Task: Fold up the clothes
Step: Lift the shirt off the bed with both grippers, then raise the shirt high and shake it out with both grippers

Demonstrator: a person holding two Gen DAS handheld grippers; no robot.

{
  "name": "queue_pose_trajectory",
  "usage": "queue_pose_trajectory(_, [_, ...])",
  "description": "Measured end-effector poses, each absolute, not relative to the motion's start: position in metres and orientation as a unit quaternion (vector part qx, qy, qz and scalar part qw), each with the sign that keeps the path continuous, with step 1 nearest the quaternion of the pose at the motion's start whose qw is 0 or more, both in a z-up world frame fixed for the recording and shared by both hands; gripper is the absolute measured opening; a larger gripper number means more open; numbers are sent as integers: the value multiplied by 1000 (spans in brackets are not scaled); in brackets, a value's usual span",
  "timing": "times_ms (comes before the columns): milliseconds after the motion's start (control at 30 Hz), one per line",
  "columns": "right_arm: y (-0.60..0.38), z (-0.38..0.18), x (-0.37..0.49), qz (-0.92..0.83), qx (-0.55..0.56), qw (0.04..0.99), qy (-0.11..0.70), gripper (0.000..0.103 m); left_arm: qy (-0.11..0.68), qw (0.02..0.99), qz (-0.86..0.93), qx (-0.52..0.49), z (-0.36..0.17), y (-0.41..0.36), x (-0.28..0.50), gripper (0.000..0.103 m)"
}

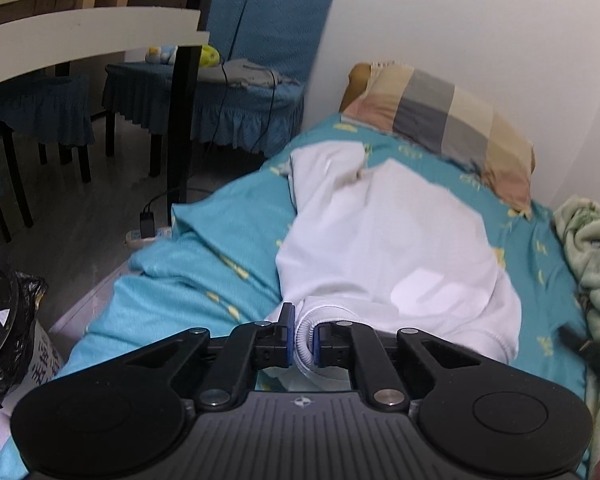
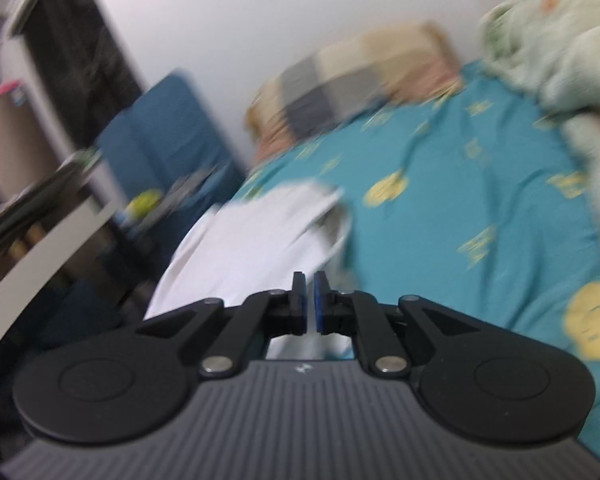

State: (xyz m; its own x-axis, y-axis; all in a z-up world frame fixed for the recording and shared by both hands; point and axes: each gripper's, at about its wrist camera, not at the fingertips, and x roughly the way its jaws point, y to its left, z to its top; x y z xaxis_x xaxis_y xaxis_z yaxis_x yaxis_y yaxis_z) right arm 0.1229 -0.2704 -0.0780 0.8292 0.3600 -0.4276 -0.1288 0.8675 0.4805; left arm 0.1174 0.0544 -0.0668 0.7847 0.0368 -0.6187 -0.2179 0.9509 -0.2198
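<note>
A white garment (image 1: 388, 240) lies spread on the teal bed sheet (image 1: 228, 240), reaching from near the pillow to the near edge. My left gripper (image 1: 303, 330) is shut on the garment's ribbed white hem, which bunches between the blue pads. In the right wrist view the same white garment (image 2: 252, 240) shows blurred, below and ahead of my right gripper (image 2: 310, 288). The right jaws stand almost together with a thin gap, and white cloth shows just behind them. I cannot tell whether cloth is pinched there.
A plaid pillow (image 1: 440, 120) lies at the head of the bed against the white wall. A pale green blanket (image 1: 592, 252) is heaped at the right. Blue-covered chairs (image 1: 252, 80) and a table stand left of the bed. A power strip (image 1: 148, 232) lies on the floor.
</note>
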Motion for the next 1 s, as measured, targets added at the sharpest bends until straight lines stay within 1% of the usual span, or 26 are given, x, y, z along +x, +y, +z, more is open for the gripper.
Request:
queue_pose_trajectory(33, [-260, -80, 124, 152, 203, 927, 276, 38, 318, 935, 69, -143, -65, 56, 119, 9])
queue_pose_trajectory(67, [-248, -82, 125, 165, 174, 927, 290, 50, 317, 934, 71, -146, -65, 59, 119, 9])
queue_pose_trajectory(100, [-239, -84, 125, 168, 151, 929, 294, 69, 318, 933, 72, -150, -64, 61, 120, 9])
queue_pose_trajectory(133, [-230, -86, 125, 169, 130, 931, 296, 72, 319, 932, 73, -155, -65, 64, 121, 9])
queue_pose_trajectory(200, [-214, -90, 124, 170, 88, 935, 299, 71, 321, 930, 74, -164, -66, 68, 122, 9])
queue_pose_trajectory(367, [-221, -109, 137, 112, 85, 941, 308, 70, 332, 926, 78, -163, -71, 71, 125, 9])
queue_pose_trajectory(433, [-225, -117, 142, 87, 86, 943, 311, 67, 339, 923, 80, -163, -74, 72, 127, 9])
queue_pose_trajectory(467, [-227, -121, 145, 75, 86, 943, 312, 61, 343, 922, 79, -163, -76, 72, 127, 9])
queue_pose_trajectory(500, [-229, -125, 148, 62, 86, 943, 314, 50, 348, 920, 77, -164, -78, 71, 129, 9])
queue_pose_trajectory(533, [-234, -125, 148, 61, 101, 944, 307, 29, 352, 918, 74, -166, -81, 70, 130, 9])
queue_pose_trajectory(567, [-239, -123, 147, 64, 120, 945, 297, 17, 354, 918, 71, -166, -82, 68, 131, 9])
queue_pose_trajectory(600, [-245, -122, 146, 67, 139, 945, 287, 9, 354, 919, 69, -162, -83, 66, 131, 9])
queue_pose_trajectory(633, [-247, -117, 144, 69, 152, 947, 274, 6, 350, 921, 68, -156, -83, 64, 131, 7])
queue_pose_trajectory(767, [-250, -74, 127, 74, 192, 956, 208, 5, 296, 939, 59, -165, -56, 66, 117, 6])
queue_pose_trajectory(867, [-252, -23, 102, 84, 211, 964, 141, 5, 226, 957, 39, -178, -15, 71, 96, 5])
queue_pose_trajectory(1000, [-254, 48, 67, 105, 203, 971, 67, 5, 123, 975, 13, -183, 61, 78, 62, 5])
